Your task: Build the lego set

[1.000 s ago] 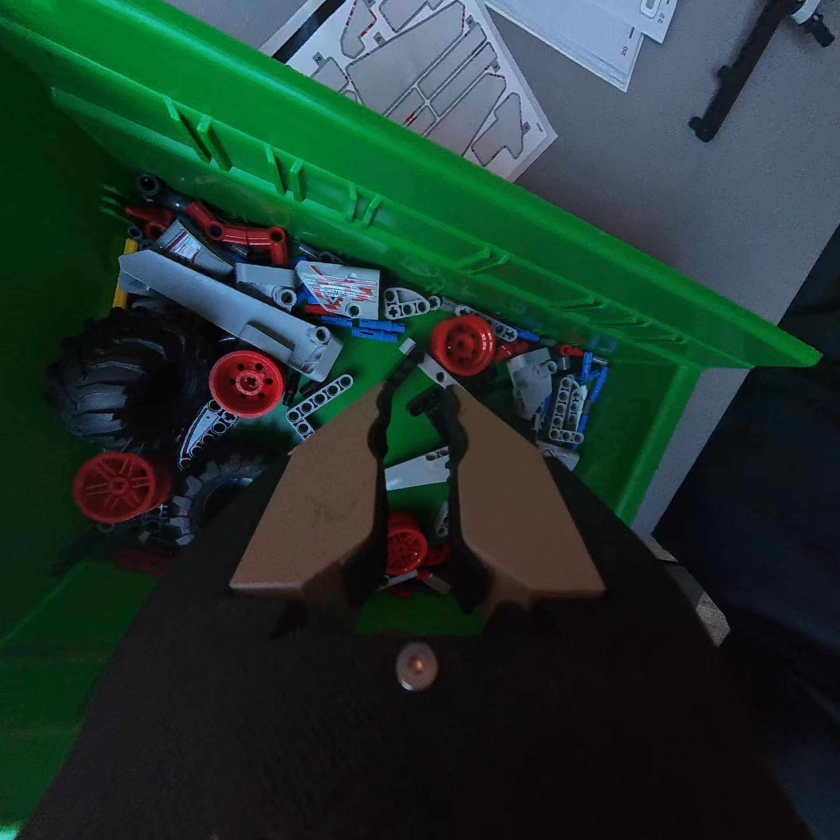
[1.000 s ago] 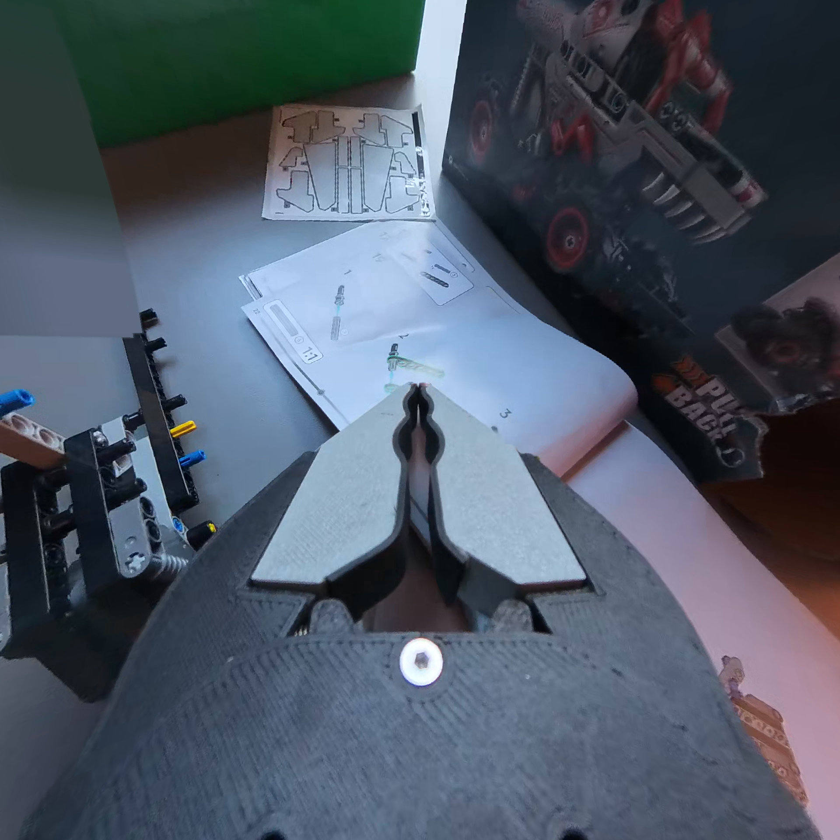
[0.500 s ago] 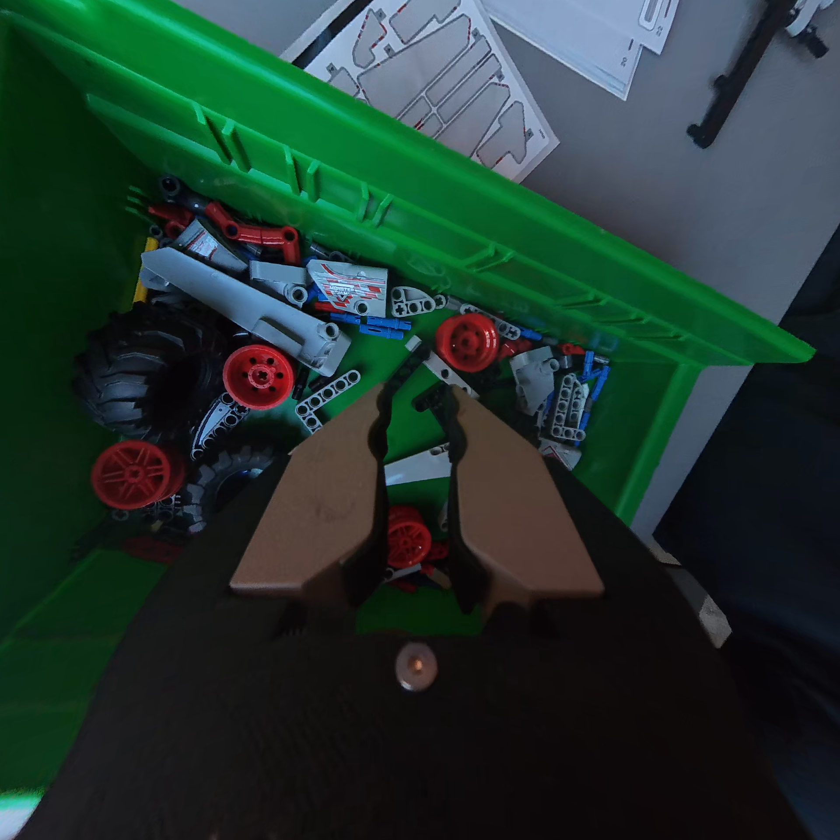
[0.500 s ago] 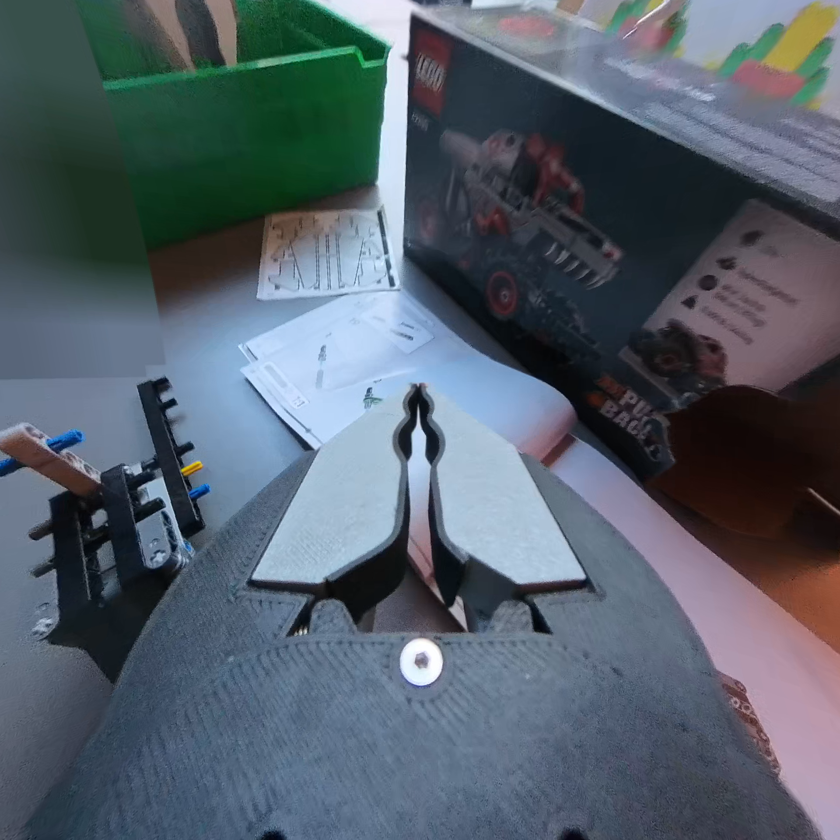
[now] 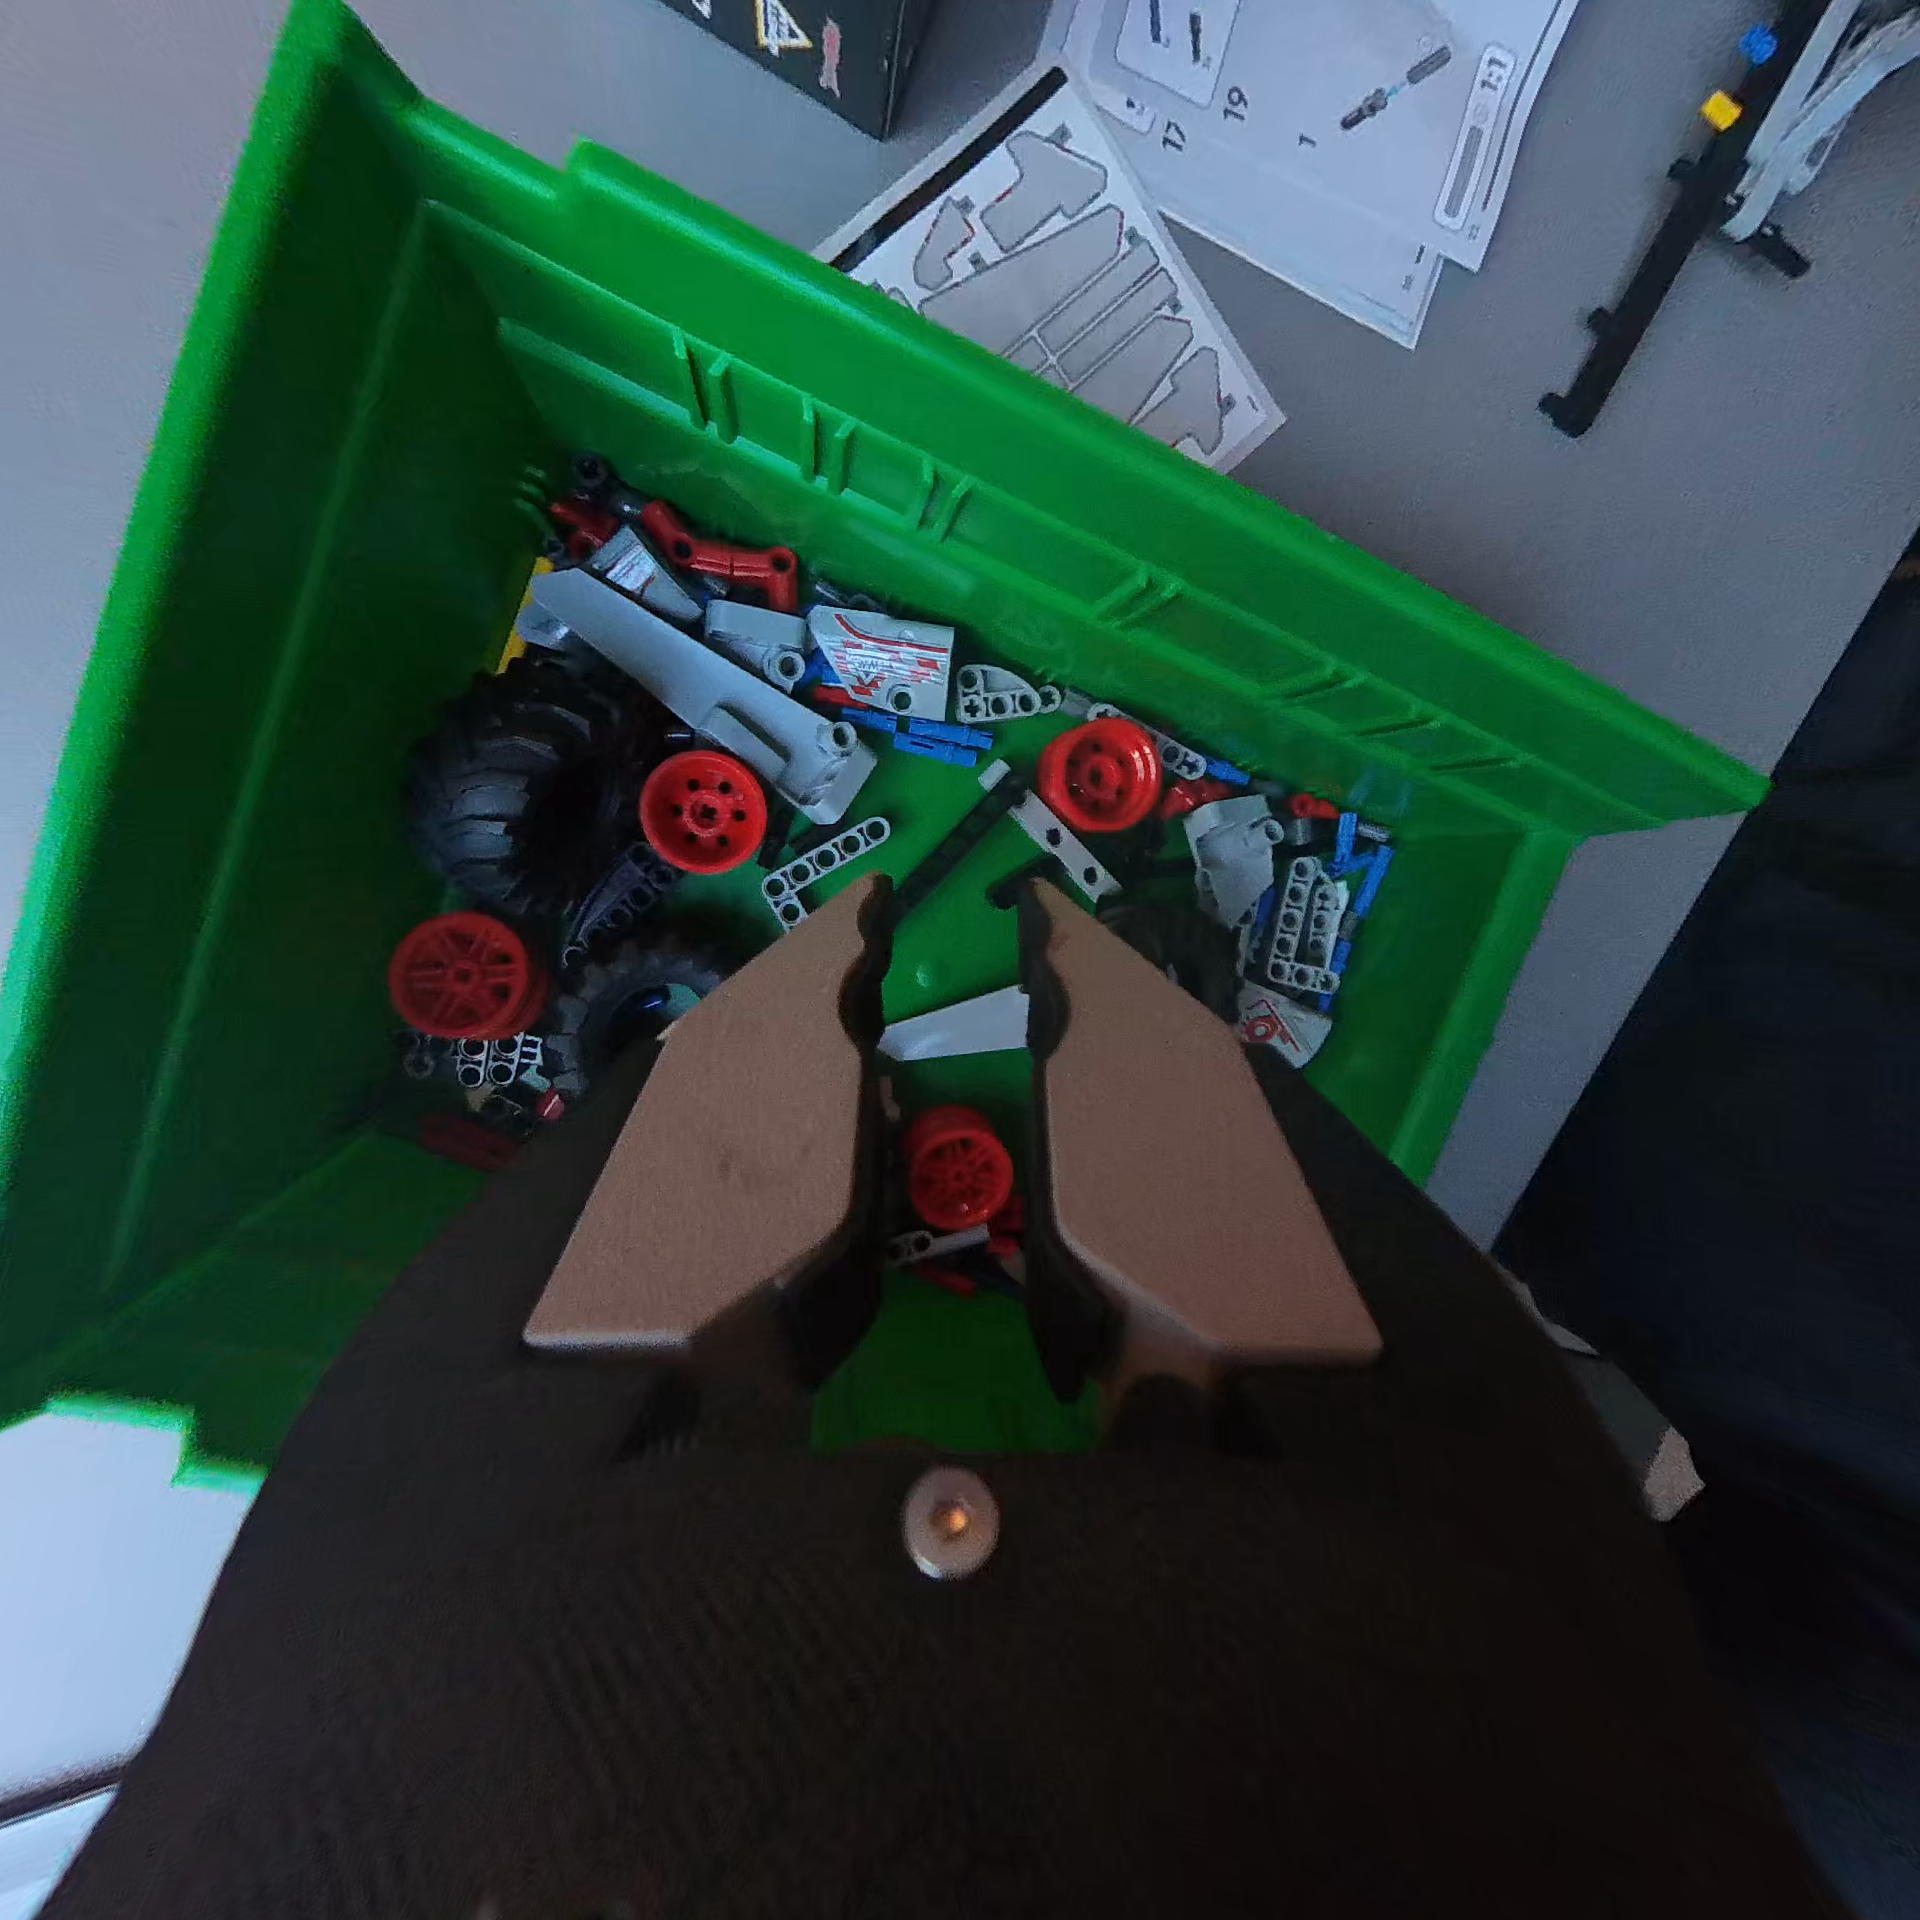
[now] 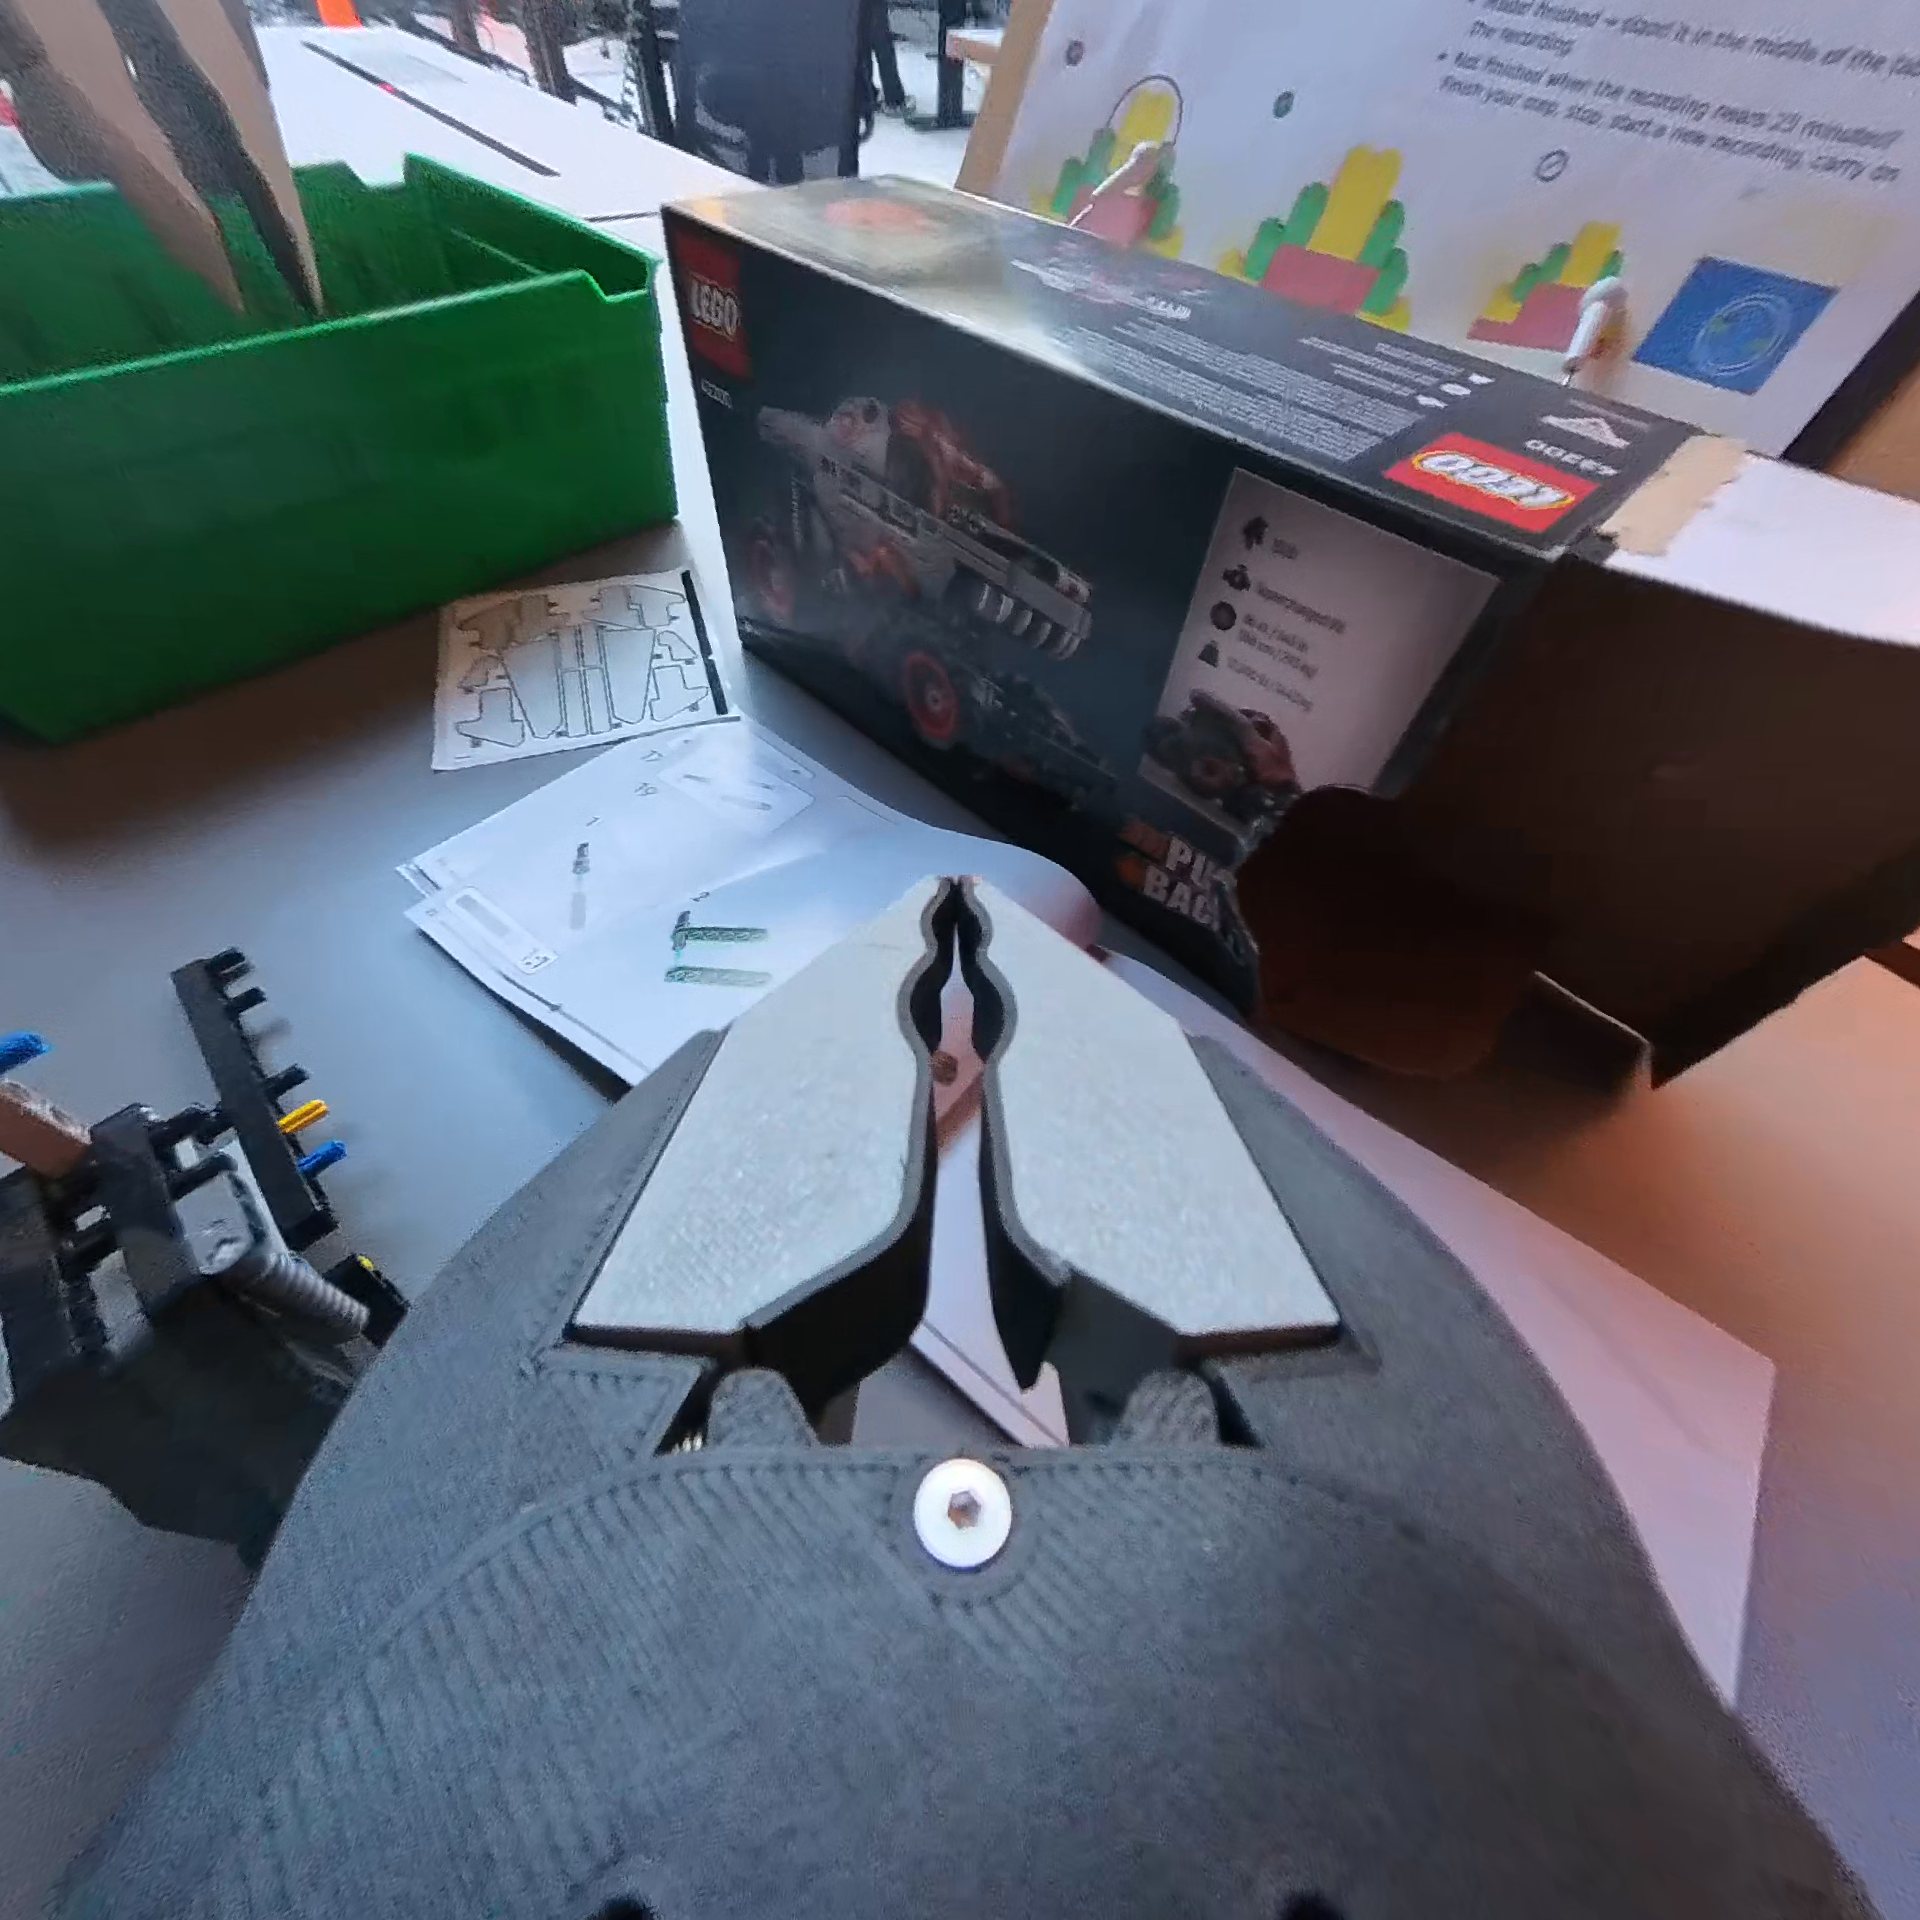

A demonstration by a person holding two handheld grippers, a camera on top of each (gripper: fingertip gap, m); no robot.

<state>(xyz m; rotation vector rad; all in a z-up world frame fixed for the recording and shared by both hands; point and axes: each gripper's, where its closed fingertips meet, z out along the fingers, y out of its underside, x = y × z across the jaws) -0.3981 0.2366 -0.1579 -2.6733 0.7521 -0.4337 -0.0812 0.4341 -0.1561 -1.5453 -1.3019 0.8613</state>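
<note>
1. The left claw (image 5: 954, 899) hangs spread over the green bin (image 5: 1091, 561), nothing between its tips.
2. Below the tips lie a black beam (image 5: 961, 842) and a white panel (image 5: 961, 1023); a small red wheel hub (image 5: 956, 1166) shows in the gap farther back.
3. Around them sit more red hubs (image 5: 704, 810), black tyres (image 5: 520, 800), a long grey panel (image 5: 707, 691) and blue pins (image 5: 940, 740).
4. The right claw (image 6: 957, 886) is pressed together, pinching nothing, above the open instruction booklet (image 6: 665, 883) on the counter (image 6: 260, 862).
5. To its left stands the partly built black frame (image 6: 177, 1195); ahead lie the sticker sheet (image 6: 577, 670) and the set's box (image 6: 1091, 540), with the bin beyond.
</note>
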